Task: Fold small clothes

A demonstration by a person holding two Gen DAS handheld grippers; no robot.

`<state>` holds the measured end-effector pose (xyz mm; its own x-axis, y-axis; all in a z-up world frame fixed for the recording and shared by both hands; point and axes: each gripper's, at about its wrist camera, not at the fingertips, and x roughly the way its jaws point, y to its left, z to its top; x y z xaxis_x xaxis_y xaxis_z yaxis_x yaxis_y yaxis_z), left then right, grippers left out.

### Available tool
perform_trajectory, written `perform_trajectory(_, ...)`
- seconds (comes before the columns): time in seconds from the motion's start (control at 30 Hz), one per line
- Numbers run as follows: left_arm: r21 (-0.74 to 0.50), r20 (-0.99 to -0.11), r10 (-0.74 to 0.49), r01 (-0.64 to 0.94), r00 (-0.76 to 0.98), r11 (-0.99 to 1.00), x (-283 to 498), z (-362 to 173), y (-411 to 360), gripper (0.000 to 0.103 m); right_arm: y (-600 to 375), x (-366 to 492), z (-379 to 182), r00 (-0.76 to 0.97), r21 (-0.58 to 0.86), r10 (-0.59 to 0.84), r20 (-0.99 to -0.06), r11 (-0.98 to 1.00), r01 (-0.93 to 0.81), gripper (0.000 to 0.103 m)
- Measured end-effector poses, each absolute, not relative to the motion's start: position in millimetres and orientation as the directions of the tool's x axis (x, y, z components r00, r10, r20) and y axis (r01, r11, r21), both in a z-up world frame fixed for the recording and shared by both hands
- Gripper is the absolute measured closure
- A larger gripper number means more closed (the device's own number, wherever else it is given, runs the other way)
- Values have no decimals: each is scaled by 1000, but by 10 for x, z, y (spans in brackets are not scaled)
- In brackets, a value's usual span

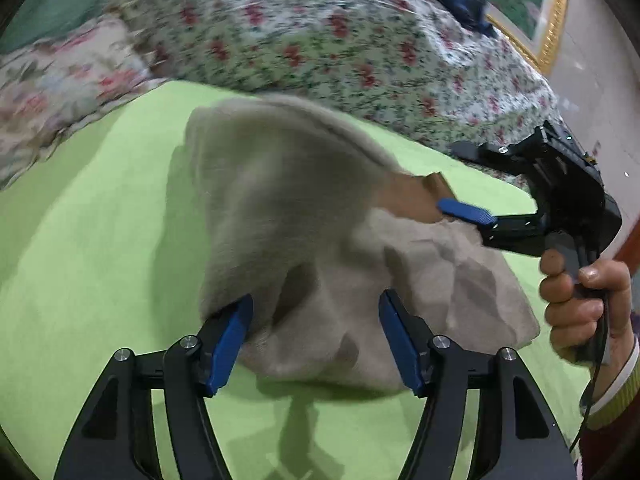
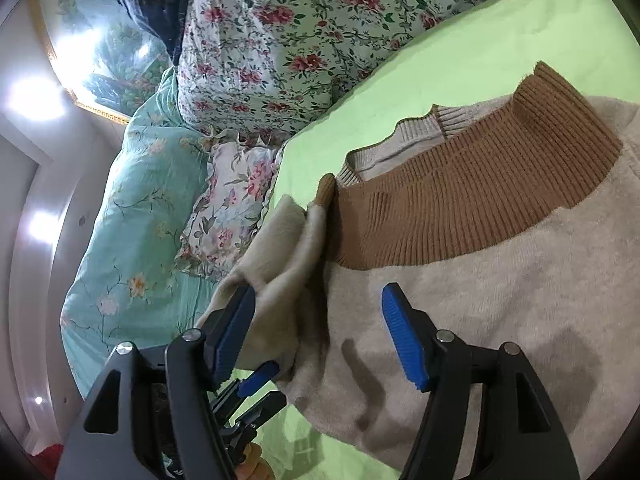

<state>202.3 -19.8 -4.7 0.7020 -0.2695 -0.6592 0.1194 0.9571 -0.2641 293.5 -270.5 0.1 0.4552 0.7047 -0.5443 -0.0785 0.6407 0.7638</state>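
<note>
A beige fuzzy sweater (image 1: 320,240) with a brown ribbed band (image 2: 460,200) lies rumpled on the green sheet (image 1: 80,260). My left gripper (image 1: 316,336) is open at the sweater's near edge; a raised, blurred fold of cloth brushes its left pad and nothing is pinched. My right gripper (image 1: 460,180) reaches in from the right, open, with the brown band (image 1: 412,196) between its fingers. In the right wrist view my right gripper (image 2: 320,332) stands open over the beige body, a loose sleeve (image 2: 288,248) leaning on its left pad. The left gripper (image 2: 264,396) shows at lower left.
A floral quilt (image 1: 320,32) is piled along the far side of the bed, with a teal quilt (image 2: 140,200) and a frilled floral pillow (image 2: 232,208) beside it. A gold-framed picture (image 1: 548,12) hangs on the wall. A person's hand (image 1: 580,300) grips the right handle.
</note>
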Motion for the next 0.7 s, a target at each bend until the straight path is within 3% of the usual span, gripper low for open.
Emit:
perform_trajectory(0.13, -281, -691, -244, 59, 681, 958, 1822, -223, 91, 23, -2620, 2874, 19, 445, 767, 716, -538, 635, -95, 35)
perform_trajectory(0.27, -407, -731, -289, -55, 618, 912, 1737, -519, 525, 23, -2491, 2836, 23, 426, 760, 723, -544, 640, -116, 35)
perform_trajectory(0.37, -539, -675, -363, -94, 642, 837, 1684, -567, 798, 22, -2415, 2824, 37, 419, 763, 731, -538, 634, -125, 35)
perform_trajectory(0.57, -643, -622, -365, -185, 693, 743, 1930, -653, 1041, 22, -2226, 2870, 66, 405, 756, 738, -539, 636, -154, 35)
perform_trajectory(0.63, -631, -622, -335, -200, 708, 750, 2088, -640, 1052, 26, -2182, 2899, 61, 402, 748, 732, -549, 645, -154, 35)
perform_trajectory(0.7, -624, -622, -325, -201, 712, 755, 2258, -645, 1069, 49, -2177, 2941, 42, 404, 747, 727, -556, 650, -141, 35)
